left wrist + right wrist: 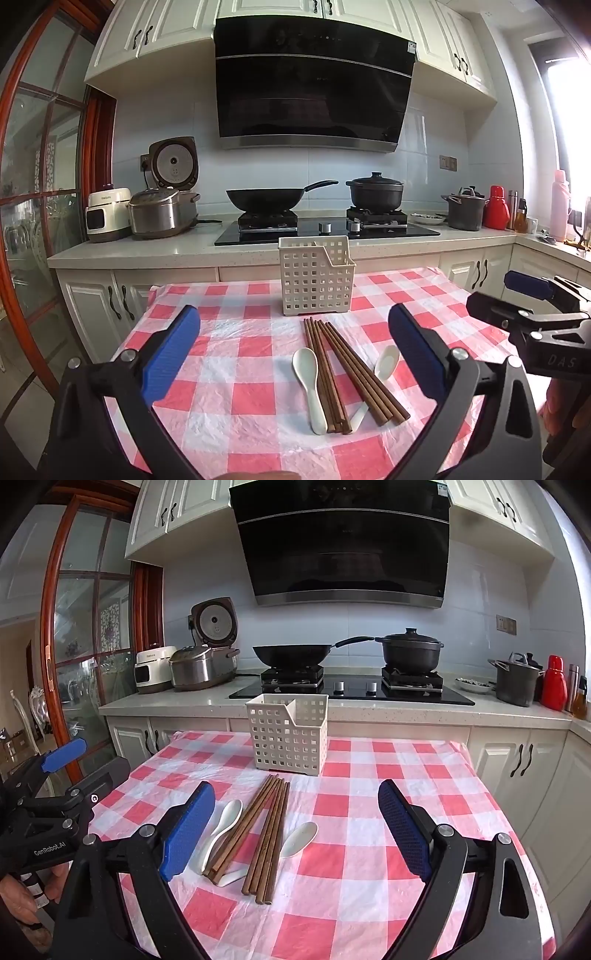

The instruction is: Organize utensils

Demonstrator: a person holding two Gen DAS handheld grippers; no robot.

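Note:
Several brown wooden chopsticks [332,369] lie in two bundles on the red-and-white checked tablecloth [240,406], in front of a white perforated utensil basket [314,280]. A white ceramic spoon [310,384] lies left of them and a second white spoon [384,365] lies right, its handle under the chopsticks. My left gripper [295,354] is open and empty, above the near side of the utensils. My right gripper [295,834] is open and empty, with the chopsticks [266,834], both spoons [221,830] [299,838] and the basket [288,734] ahead of it.
The table's far edge meets a kitchen counter [166,251] with a gas hob, a wok [269,199], a black pot [376,192] and rice cookers [162,214]. The right gripper's body shows at the right of the left wrist view [535,325]; the left gripper's body shows at the left of the right wrist view [55,812].

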